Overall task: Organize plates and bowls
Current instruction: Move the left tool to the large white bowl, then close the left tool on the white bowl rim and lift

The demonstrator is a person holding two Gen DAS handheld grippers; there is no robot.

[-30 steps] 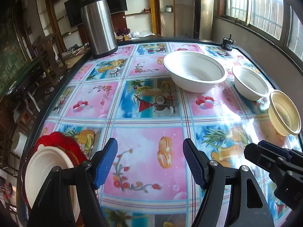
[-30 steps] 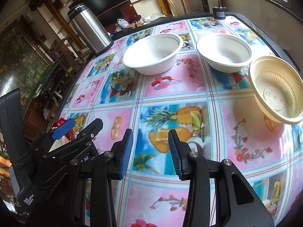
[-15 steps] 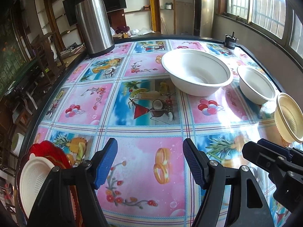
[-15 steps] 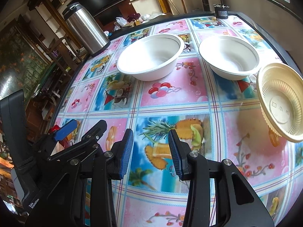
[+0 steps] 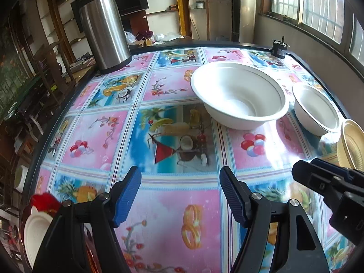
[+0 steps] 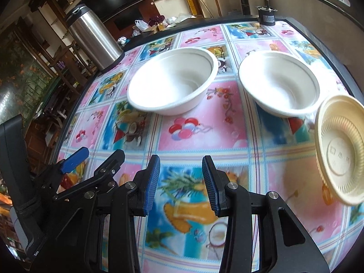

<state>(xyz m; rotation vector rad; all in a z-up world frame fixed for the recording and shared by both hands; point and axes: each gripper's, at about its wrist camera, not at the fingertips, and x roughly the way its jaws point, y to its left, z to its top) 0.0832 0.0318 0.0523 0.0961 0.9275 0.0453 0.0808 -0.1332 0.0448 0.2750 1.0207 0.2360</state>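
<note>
Two hand-held grippers: left hand-held gripper (image 5: 180, 193) and right hand-held gripper (image 6: 180, 182), both above the table (image 5: 102, 134), fingers spread apart, nothing between them.
Nearest left edge: white plate (image 5: 34, 232) lying on a red plate (image 5: 43, 201), partly hidden behind the left gripper's body.
Right side: cream ribbed bowl (image 6: 341, 150), near the right gripper.
Middle: large white bowl (image 6: 173, 82) and smaller white bowl (image 6: 279, 83) side by side, apart, both upright.
Far left: steel thermos (image 5: 104, 27) standing at the table edge.
Far right corner: small black object (image 6: 266, 17); kind unclear.
</note>
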